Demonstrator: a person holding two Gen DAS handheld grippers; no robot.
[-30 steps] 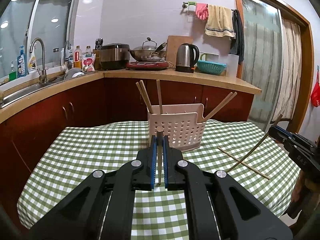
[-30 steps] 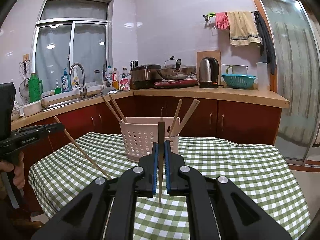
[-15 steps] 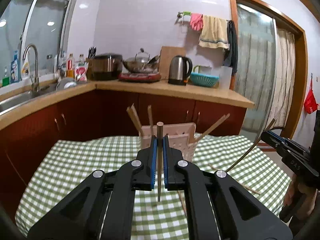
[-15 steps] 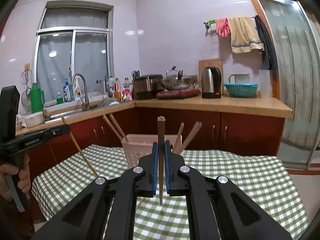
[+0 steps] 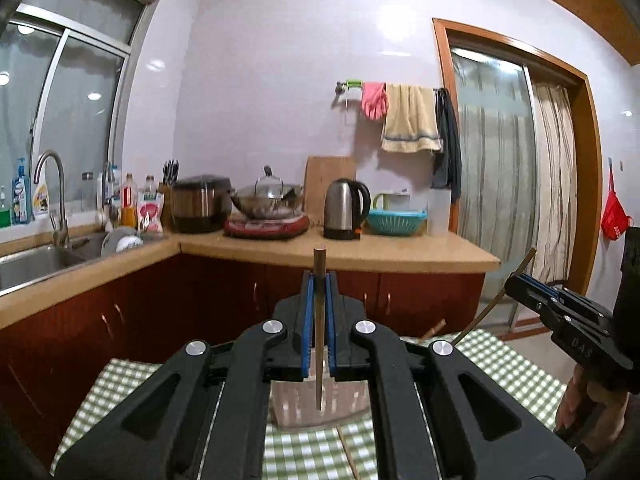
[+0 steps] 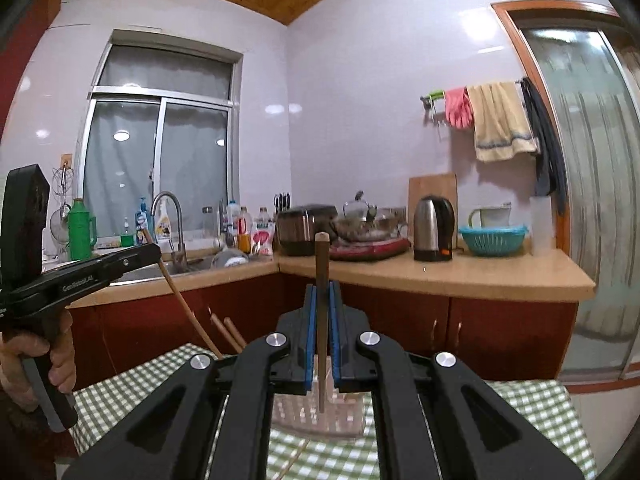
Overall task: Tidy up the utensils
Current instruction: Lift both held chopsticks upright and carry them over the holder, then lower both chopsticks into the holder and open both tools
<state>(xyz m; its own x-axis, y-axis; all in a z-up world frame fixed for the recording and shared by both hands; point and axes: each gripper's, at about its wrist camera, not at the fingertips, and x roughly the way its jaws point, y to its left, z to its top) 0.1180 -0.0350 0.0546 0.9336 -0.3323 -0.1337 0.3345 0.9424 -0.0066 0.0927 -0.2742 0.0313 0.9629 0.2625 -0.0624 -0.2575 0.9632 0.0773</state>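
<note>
Item one: your left gripper (image 5: 319,280), black with blue pads, is clamped on a slim brown wooden chopstick (image 5: 319,320) that stands upright between the jaws, its blunt end above them and its tip hanging over the white perforated plastic utensil basket (image 5: 320,404).

Item two: your right gripper (image 6: 322,292), same build, is closed on a second brown wooden chopstick (image 6: 321,320), also upright, its tip over that basket (image 6: 320,412).

Item three: the basket sits on the green-and-white checked tablecloth (image 5: 516,372), below both grippers. More chopsticks lean out of it at its left side (image 6: 232,330) (seen from the right wrist).

Item four: one loose chopstick (image 5: 348,452) lies on the cloth on the near side of the basket.

Item five: the wooden kitchen counter (image 6: 460,276) runs well behind the basket.
</note>
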